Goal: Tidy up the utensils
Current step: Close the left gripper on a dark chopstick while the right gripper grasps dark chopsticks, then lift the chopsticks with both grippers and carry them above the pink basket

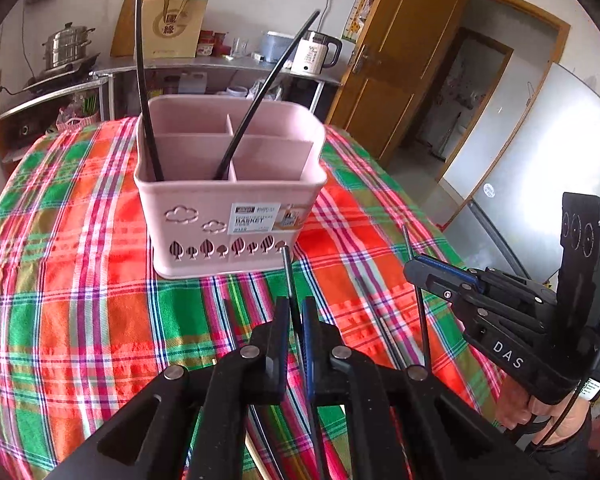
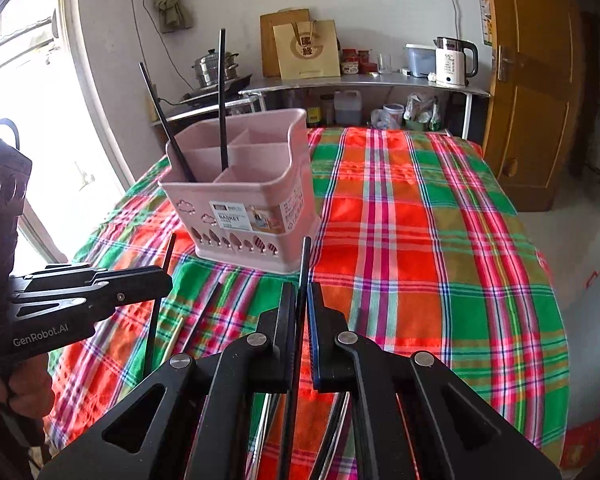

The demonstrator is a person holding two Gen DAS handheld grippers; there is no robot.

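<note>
A pink utensil basket point(image 1: 228, 216) with several compartments stands on the plaid tablecloth; it also shows in the right wrist view point(image 2: 252, 212). Two black chopsticks point(image 1: 144, 92) lean in its front left compartment, seen also in the right wrist view point(image 2: 221, 96). My left gripper point(image 1: 296, 308) is shut on a black chopstick point(image 1: 287, 272) that points up toward the basket. My right gripper point(image 2: 302, 296) is shut on another black chopstick point(image 2: 305, 264). In the left wrist view the right gripper point(image 1: 416, 268) is at the right, holding its chopstick point(image 1: 409, 240). The left gripper point(image 2: 168, 276) shows at the left of the right wrist view.
The table wears a red, green and white plaid cloth point(image 2: 420, 240). Behind it a steel counter point(image 2: 364, 80) holds a kettle point(image 2: 454, 62), a paper bag and a steamer pot. A wooden door point(image 2: 532, 80) is at the right. A metal rim shows under my right gripper.
</note>
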